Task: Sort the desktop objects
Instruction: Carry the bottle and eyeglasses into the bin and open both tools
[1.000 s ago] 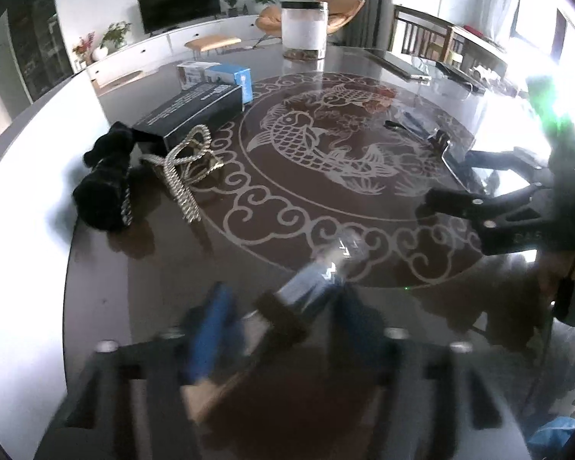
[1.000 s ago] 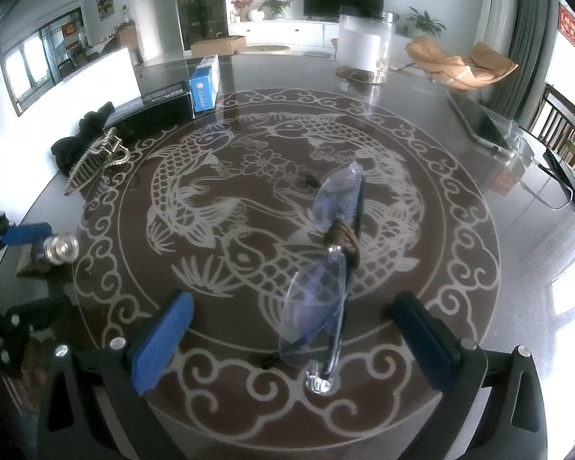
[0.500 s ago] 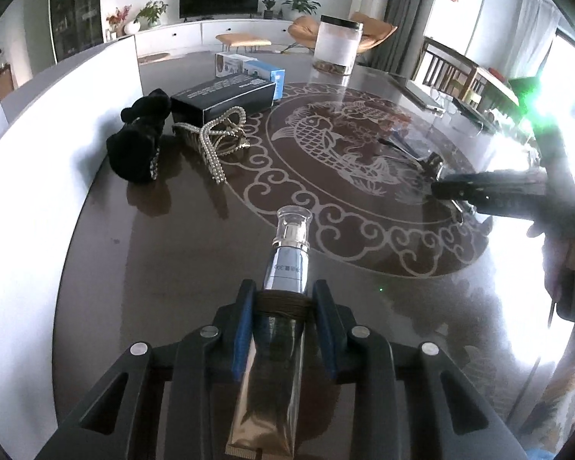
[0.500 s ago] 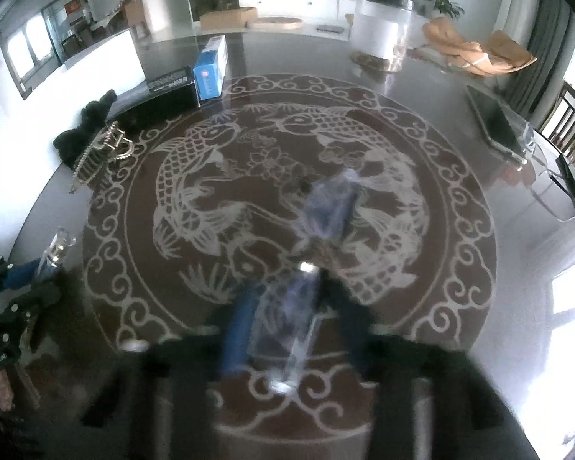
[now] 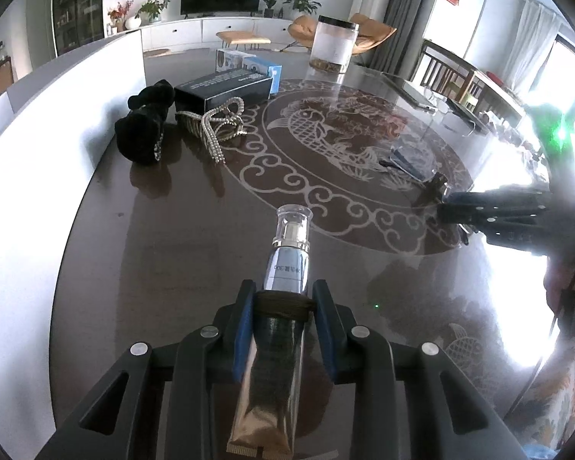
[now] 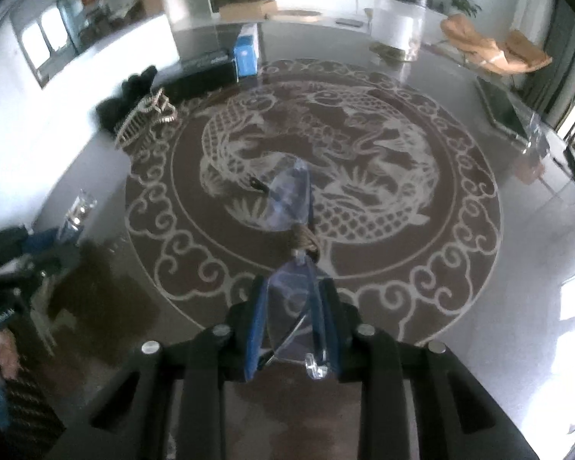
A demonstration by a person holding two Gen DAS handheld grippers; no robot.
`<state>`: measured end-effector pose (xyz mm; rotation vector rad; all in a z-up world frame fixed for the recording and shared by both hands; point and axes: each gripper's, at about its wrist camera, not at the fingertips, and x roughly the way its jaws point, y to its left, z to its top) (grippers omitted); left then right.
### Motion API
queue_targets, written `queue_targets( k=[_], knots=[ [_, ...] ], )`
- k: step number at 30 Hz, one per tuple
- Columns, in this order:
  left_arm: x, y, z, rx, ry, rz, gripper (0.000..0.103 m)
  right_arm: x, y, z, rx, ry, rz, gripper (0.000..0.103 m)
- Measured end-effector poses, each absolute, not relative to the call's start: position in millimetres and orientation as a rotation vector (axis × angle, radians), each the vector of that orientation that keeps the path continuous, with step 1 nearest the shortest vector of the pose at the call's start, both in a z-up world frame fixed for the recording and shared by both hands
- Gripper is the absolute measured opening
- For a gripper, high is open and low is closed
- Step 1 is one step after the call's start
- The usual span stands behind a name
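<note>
Both grabs landed since a second ago: the right gripper (image 6: 291,322), which was spread wide around the glasses (image 6: 289,207), now has its jaws pinched narrow on the near lens at the bottom middle of the right wrist view, and the far lens sticks out over the fish pattern. Same story on the left: the left gripper (image 5: 283,329) is clamped tight on the silver cosmetic tube (image 5: 283,291), clear cap pointing up-frame, bottom centre of its view. Further out on the counter (image 5: 103,253), toward the upper left, there's a pearl chain (image 5: 214,130) touching a fuzzy black bag (image 5: 145,130), then a black box (image 5: 222,90) with a blue carton (image 5: 262,71) just behind it. A clear jar (image 5: 333,46) sits at the far edge, top middle.
</note>
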<state>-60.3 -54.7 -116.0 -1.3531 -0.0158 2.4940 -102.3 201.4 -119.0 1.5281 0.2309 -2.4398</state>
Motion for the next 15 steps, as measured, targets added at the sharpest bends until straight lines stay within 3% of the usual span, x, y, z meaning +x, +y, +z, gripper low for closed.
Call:
queue_targets(
  k=[5,8,9,10,15],
  knots=[
    [-62.3,-55.2,-115.9,-1.352,-0.029,2.495,0.03,-113.5,194.4,-118.7,1.509,0.288,-2.462,0.039],
    [-62.6,-56.5,-117.1,-1.358,-0.035,2.495,0.03,-123.7,193.8,-123.2,1.51,0.262,-2.455,0.04],
    [-62.5,-57.5,-116.5,-1.356,-0.039,2.497,0.03,-125.0,194.9,-123.7,1.504,0.234,-2.456,0.038],
    [-62.4,-58.6,-115.3,-1.351,-0.045,2.501,0.03,-125.5,196.3,-123.3,1.507,0.217,-2.465,0.023],
    [-57.4,-67.1,-98.8,-1.309,-0.091,2.523,0.03,-115.4,197.7,-109.2,1.472,0.146,-2.459,0.021]
  ],
)
